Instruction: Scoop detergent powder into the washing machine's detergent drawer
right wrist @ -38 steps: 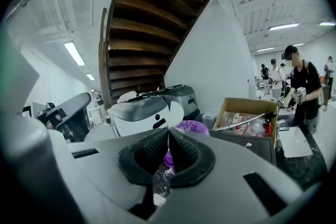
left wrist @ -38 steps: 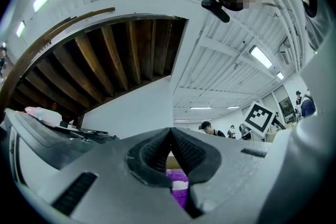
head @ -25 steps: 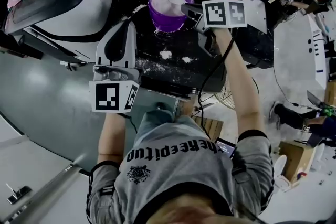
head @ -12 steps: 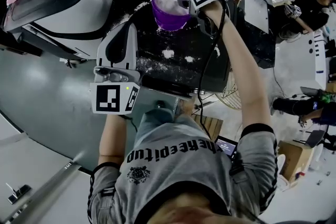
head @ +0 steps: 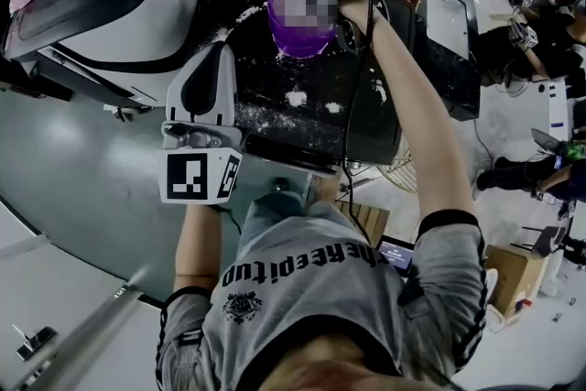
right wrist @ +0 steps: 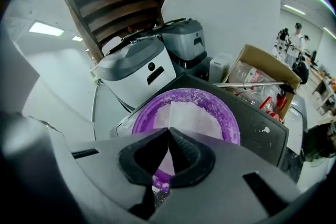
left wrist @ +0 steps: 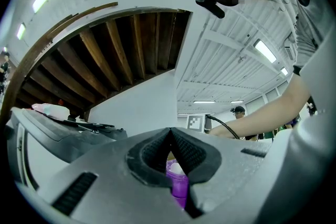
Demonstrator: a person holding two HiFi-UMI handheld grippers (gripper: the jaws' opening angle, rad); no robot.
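A: Purple, that tub (right wrist: pixel 145 116). Where is it sitting?

B: On the black worktop (head: pixel 275 119), at the far side, just beside the white machine (head: pixel 151 9) with the grey lid. It holds white detergent powder (right wrist: pixel 214 123), and the rim is dusted with it too.

A: And the right claw (right wrist: pixel 168 131)?

B: Directly over the tub, marker cube on top. Its jaws are pressed together on the handle of a pale scoop (right wrist: pixel 176 114), which reaches down into the tub. From where I stand I can't tell where the scoop ends and the powder begins.

A: What about the left claw (left wrist: pixel 169 136)?

B: Closed on nothing, with the pads touching at the tips. It is held at the worktop's left edge, nearer the person, with its nose toward the tub and well apart from it. The purple shows through the gap under its pads.

A: Any mess?

B: A few small white spills (head: pixel 295 96) lie on the worktop between the tub and the person.

A: And behind all that?

B: An open cardboard box (right wrist: pixel 260 63) with bottles in it sits just past the worktop. A second, greyer machine (right wrist: pixel 184 42) stands behind the white one.
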